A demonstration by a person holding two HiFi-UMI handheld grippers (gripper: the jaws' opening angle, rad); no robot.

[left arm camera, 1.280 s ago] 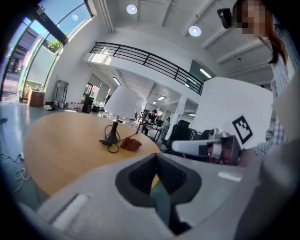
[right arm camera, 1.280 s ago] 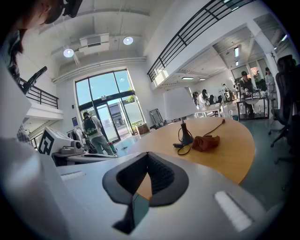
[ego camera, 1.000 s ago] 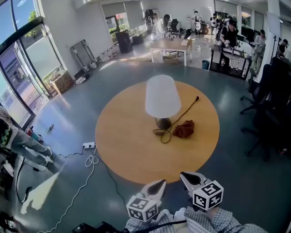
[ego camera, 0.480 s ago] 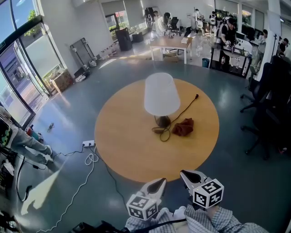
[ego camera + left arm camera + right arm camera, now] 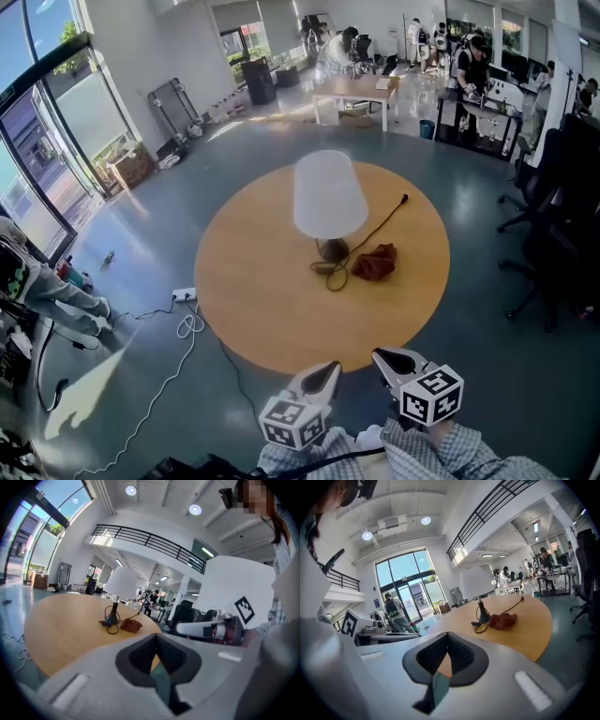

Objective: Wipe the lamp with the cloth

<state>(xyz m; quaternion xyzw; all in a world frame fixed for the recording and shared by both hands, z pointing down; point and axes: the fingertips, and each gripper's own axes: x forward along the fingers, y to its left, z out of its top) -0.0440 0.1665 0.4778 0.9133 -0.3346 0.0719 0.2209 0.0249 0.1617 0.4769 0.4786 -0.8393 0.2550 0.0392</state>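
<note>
The table lamp (image 5: 330,195), a white cone-shaped fabric shade on a thin dark stem with a round dark base, stands upright near the middle of the round light-wood table (image 5: 267,305). Its black cord (image 5: 380,225) coils in a loop beside the base and runs across the tabletop toward the far right rim, where the plug lies. The crumpled reddish-brown cloth (image 5: 375,262) lies on the wood just to the right of the base, next to the cord loop.

Both tongs are held low at the near edge of the head view, short of the table's near rim and well apart from lamp and cloth. The left gripper (image 5: 330,374) has its jaws closed together with nothing between them, and the right gripper (image 5: 382,357) is closed and empty in the same way.

The table stands on a smooth grey-blue floor (image 5: 141,225). A white power strip (image 5: 183,298) lies on that floor just off the table's left rim, with a white cable (image 5: 173,370) trailing toward the near left. Tall glass doors (image 5: 37,159) fill the left wall, and black office chairs (image 5: 553,225) stand at the right. At the far end are a pale wooden desk (image 5: 352,91) and several people at workstations. The left gripper view shows a balcony with a black railing (image 5: 150,540) under round ceiling lights.
</note>
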